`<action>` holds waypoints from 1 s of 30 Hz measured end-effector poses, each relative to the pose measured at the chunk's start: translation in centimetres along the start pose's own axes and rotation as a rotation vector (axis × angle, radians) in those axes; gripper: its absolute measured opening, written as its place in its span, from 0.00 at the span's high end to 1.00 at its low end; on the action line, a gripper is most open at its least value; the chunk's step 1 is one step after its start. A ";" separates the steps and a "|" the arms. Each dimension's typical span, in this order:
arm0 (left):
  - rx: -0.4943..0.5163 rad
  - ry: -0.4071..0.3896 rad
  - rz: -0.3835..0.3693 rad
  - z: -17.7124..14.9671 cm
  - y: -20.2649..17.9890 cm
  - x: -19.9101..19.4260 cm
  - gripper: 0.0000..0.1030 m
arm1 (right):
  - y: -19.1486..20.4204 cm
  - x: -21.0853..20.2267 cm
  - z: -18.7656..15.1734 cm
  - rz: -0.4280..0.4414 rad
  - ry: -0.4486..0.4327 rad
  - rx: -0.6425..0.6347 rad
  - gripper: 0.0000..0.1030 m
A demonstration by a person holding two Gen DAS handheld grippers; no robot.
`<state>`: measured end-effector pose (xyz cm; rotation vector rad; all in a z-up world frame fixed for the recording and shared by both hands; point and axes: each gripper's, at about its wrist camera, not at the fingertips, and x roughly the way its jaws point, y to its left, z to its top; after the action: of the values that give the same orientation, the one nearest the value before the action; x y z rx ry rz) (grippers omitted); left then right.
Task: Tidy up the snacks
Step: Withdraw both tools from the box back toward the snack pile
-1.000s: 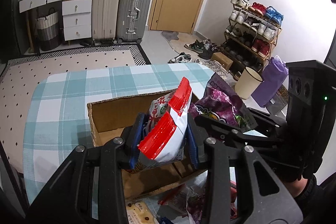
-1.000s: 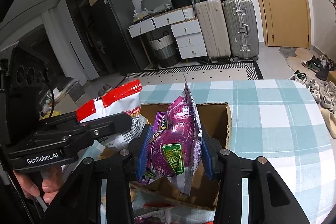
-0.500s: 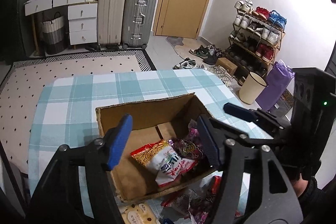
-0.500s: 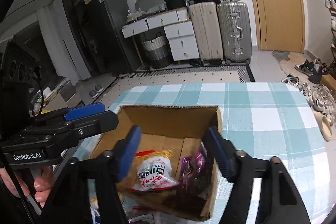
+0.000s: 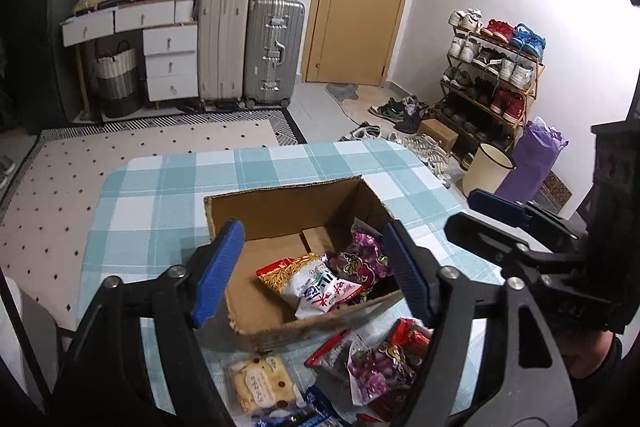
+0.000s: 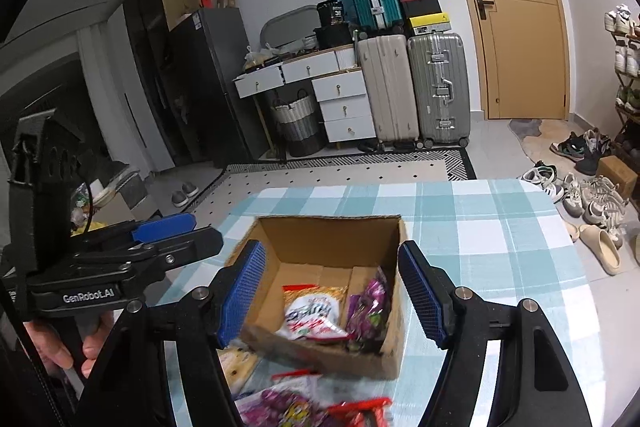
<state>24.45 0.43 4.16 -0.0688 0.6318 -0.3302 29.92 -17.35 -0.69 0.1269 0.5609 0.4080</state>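
The left tongs (image 5: 310, 269) are wide open and hold nothing. In the left view they hang over the cardboard box (image 5: 288, 205) on the checked counter (image 5: 160, 195). Inside the box a red and white snack bag (image 5: 310, 283) lies flat, with a purple snack bag (image 5: 362, 259) touching it at 2 o'clock. More snacks wait on the counter at 6 o'clock: a biscuit pack (image 5: 262, 383) and loose purple and red bags (image 5: 376, 363). The right tongs (image 5: 492, 205) sit at 3 o'clock.

In the right view the right tongs (image 6: 334, 291) are open and empty too, above the same box (image 6: 328, 235). The loose bags (image 6: 316, 405) lie below at 6 o'clock.

The bags look slippery and puffy, so one could slide out of the tongs. Tongs dropping low could knock the near box wall.
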 end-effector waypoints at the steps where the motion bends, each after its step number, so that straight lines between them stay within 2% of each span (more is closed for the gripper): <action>1: 0.007 -0.009 0.013 -0.1 -0.3 -0.7 0.25 | 0.4 -0.7 -0.1 0.000 -0.005 -0.005 0.31; 2: 0.011 -0.016 0.020 -0.2 -0.6 -1.3 0.22 | 0.8 -1.4 -0.2 0.000 -0.012 -0.012 0.31; 7: 0.013 -0.030 0.040 -1.3 -1.6 -4.4 0.20 | 2.8 -4.6 -1.1 0.003 -0.029 -0.054 0.31; 12: -0.002 -0.045 0.063 -2.7 -2.0 -7.0 0.17 | 3.8 -7.4 -2.4 0.007 -0.042 -0.041 0.28; 15: -0.012 -0.053 0.078 -3.6 -2.2 -8.5 0.13 | 4.4 -9.1 -3.3 0.003 -0.053 -0.043 0.24; 17: -0.017 -0.060 0.084 -4.2 -2.3 -9.3 0.04 | 4.9 -10.3 -3.9 0.007 -0.062 -0.046 0.21; 18: -0.019 -0.067 0.088 -4.6 -2.4 -9.7 0.03 | 5.1 -10.8 -4.1 0.006 -0.069 -0.049 0.20; 30: -0.051 -0.081 0.119 -9.3 -2.7 -13.7 0.01 | 6.9 -16.2 -7.8 0.009 -0.123 -0.049 0.07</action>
<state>7.86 2.64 4.84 -0.0920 0.5618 -0.1950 10.85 -17.63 2.29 0.1064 0.4288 0.4194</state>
